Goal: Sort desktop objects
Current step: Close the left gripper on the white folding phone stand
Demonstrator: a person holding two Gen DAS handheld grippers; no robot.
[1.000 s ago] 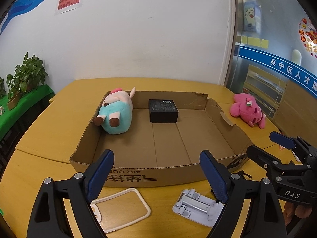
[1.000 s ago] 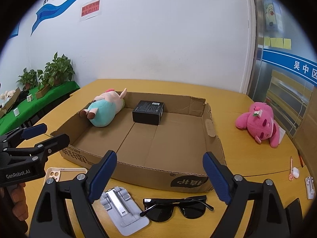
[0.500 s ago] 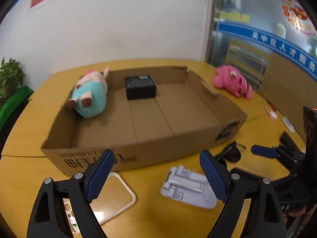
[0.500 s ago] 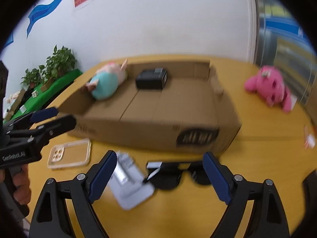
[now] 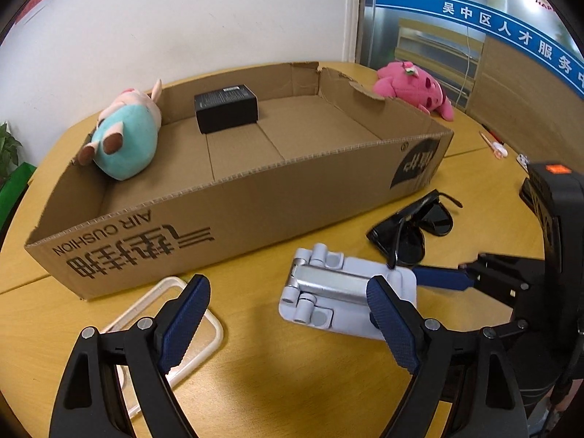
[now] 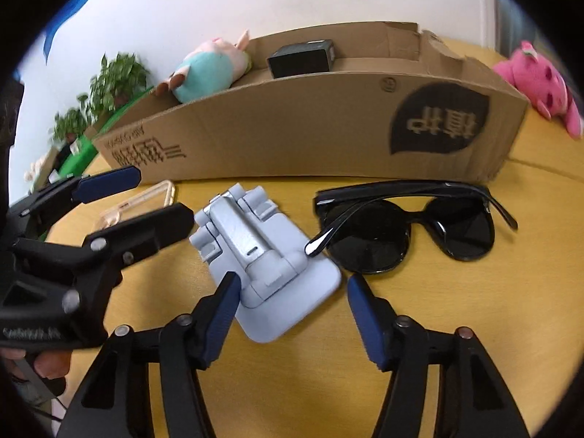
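Plush pig (image 5: 126,142) in teal already lying at the left end of the cardboard box (image 5: 233,219), black carton (image 5: 226,112) just beside it against the back wall, so two items sorted by the look of it. Down front on the yellow table (image 5: 277,379), clear phone case (image 5: 164,323) flat by the box's near wall, under the left gripper (image 5: 288,325), jaws spread wide, grasping nothing. Next along, folded grey phone stand (image 6: 262,255) between the fingers of the right gripper (image 6: 292,292), jaws just been closing on it, pads not yet pressing as far as can be told, so released for now. Touching the stand's edge, black sunglasses (image 6: 408,230), untouched. Far right, pink plush (image 5: 416,89) lying outside the box past its end. Still to go, likely: case, stand, sunglasses, pink toy. Barely a third done.
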